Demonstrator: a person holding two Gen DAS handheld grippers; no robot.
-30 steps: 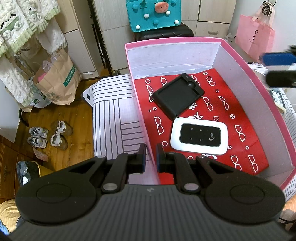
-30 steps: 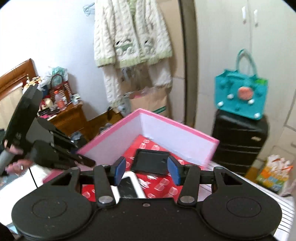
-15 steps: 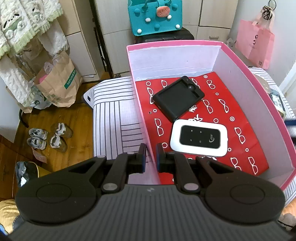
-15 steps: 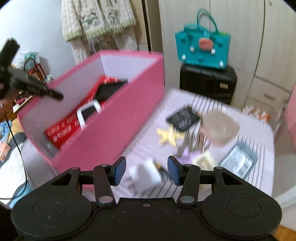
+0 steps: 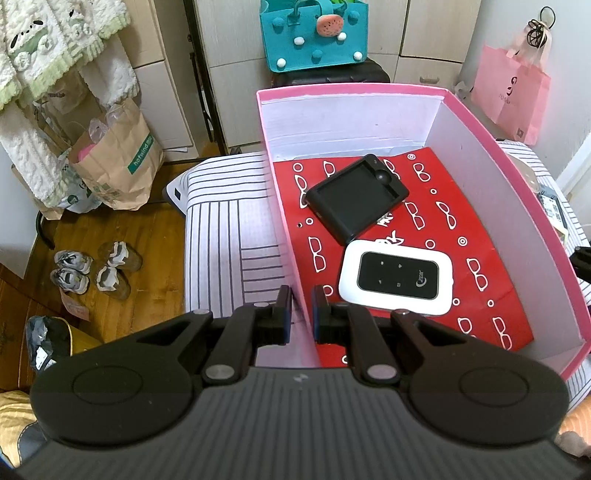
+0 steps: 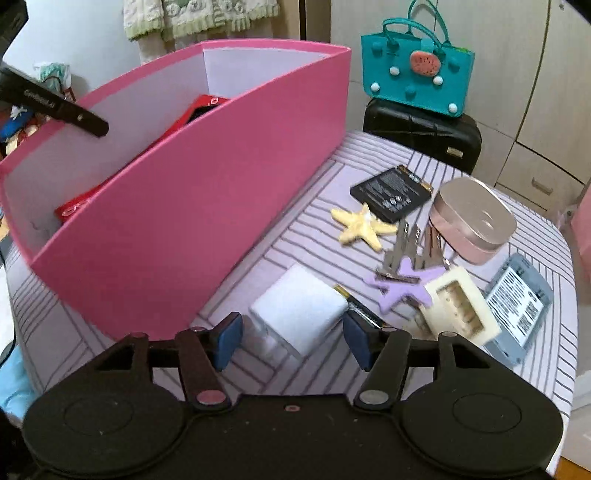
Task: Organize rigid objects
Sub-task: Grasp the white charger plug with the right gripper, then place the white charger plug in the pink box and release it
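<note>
**Pink box held at its wall; loose items beside it**

Left wrist view: the left gripper (image 5: 301,312) was clamped on the near wall of the pink box (image 5: 476,122). Inside lay a black case (image 5: 356,199) and a white router (image 5: 397,278).

Right wrist view: the right gripper (image 6: 293,339), its jaws just widened, straddled a white charger (image 6: 301,308) without gripping it. Only this view showed the yellow starfish (image 6: 364,227) and pink tin (image 6: 474,219) on the striped surface (image 6: 325,229) outside the box's long wall.

Location: a home bedroom or dressing area. Evidence in the left wrist view: wardrobe doors (image 5: 424,29) at 12 o'clock, a knitted cardigan (image 5: 44,48) hanging at 10 o'clock, shoes (image 5: 92,269) on the wooden floor (image 5: 122,236) at 9 o'clock, and a paper shopping bag (image 5: 118,162) beside them.
</note>
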